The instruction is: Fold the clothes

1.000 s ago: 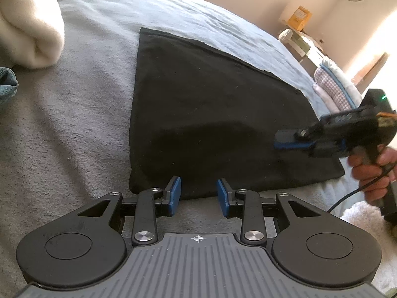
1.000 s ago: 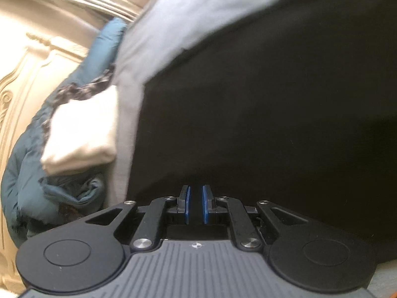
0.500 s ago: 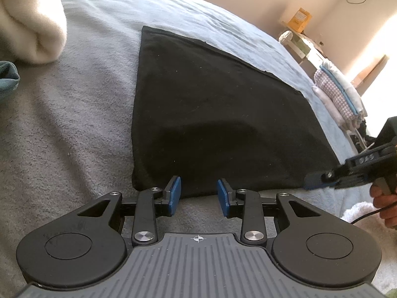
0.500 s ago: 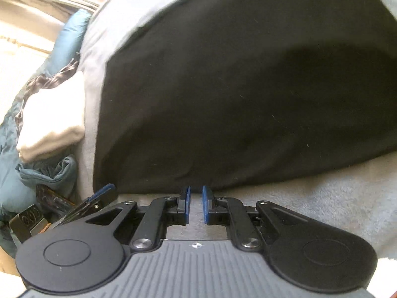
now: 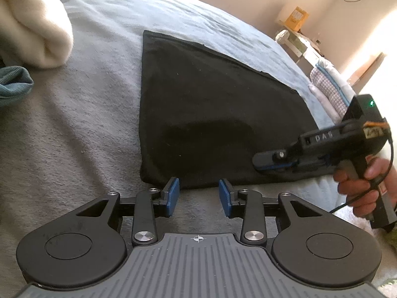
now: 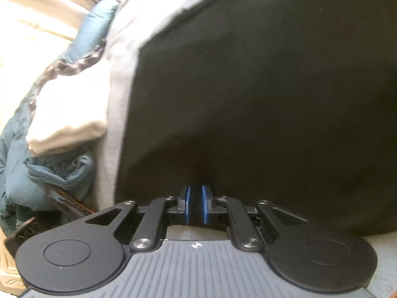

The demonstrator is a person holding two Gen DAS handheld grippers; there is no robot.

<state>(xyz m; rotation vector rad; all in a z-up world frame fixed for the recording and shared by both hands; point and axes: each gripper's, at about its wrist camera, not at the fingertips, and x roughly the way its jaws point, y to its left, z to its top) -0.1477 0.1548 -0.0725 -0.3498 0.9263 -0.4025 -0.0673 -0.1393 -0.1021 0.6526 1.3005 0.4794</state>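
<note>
The flat black fabric garment (image 5: pixel 211 114) lies spread on the grey fleece bedcover (image 5: pixel 74 129), already squared into a neat panel, with its near hem just ahead of both tools. The left gripper (image 5: pixel 199 197) hovers at that hem with its blue pads parted and nothing between them, so it's released and waiting. Over toward the garment's right corner, the right gripper (image 6: pixel 196 203) sits low over the cloth with its pads nearly together; the gap between them looks dark, and I can't tell whether a pinch of fabric is caught there or not. A hand (image 5: pixel 367 186) steers it from the handle.

Beyond the garment's left edge sit a cream fluffy rolled blanket (image 5: pixel 32 24) and a crumpled teal cloth (image 5: pixel 13 84), well apart from the work.

To my eye the next fold needs both near corners taken together: bite only the hem, both layers, then lift evenly and carry straight over to the far edge, keeping the cloth taut so no wrinkle is trapped
</note>
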